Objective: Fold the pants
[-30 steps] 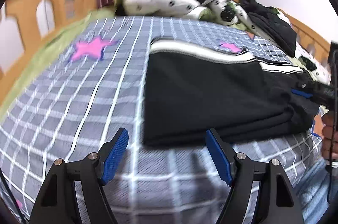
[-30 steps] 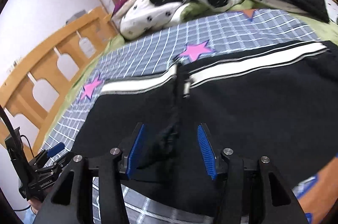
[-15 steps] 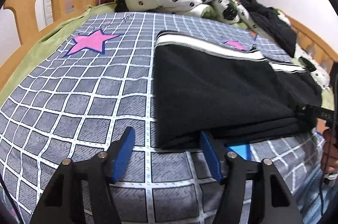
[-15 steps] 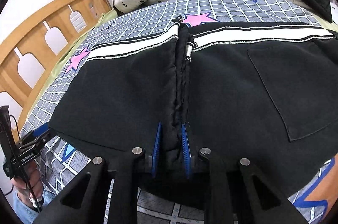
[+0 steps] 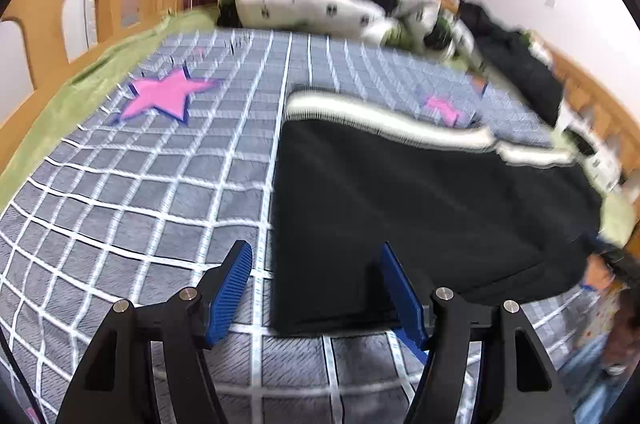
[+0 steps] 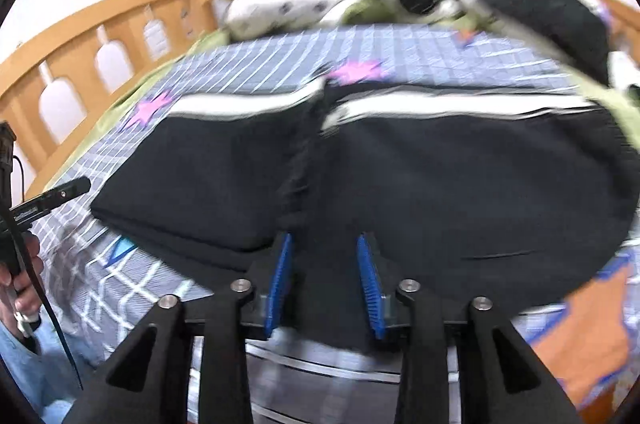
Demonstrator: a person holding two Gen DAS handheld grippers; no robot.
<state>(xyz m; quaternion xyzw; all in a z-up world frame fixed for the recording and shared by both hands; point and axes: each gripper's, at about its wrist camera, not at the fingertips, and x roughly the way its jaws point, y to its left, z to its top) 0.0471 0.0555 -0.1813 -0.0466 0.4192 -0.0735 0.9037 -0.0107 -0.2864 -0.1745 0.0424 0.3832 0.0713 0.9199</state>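
Note:
Black pants point(image 5: 420, 208) with a white waistband stripe lie folded on the grey checked bedspread point(image 5: 140, 192). My left gripper point(image 5: 316, 268) is open, its blue pads straddling the pants' near left corner, just above the bed. In the right wrist view the pants point(image 6: 460, 176) spread wide, with a centre seam fold running toward my right gripper point(image 6: 324, 256). The right gripper is open, empty, over the pants' near edge. Both views are motion-blurred.
A wooden bed rail point(image 5: 92, 4) runs along the left. A black-and-white spotted quilt point(image 5: 320, 4) and dark clothes point(image 5: 520, 64) are heaped at the head of the bed. Pink stars point(image 5: 164, 96) mark the bedspread. The person's hand point(image 6: 16, 280) holds the other gripper's handle.
My right gripper was shut on the pants' centre fold half a second ago; it has opened and pulled back. My left gripper has lifted back from the pants' corner and stays open.

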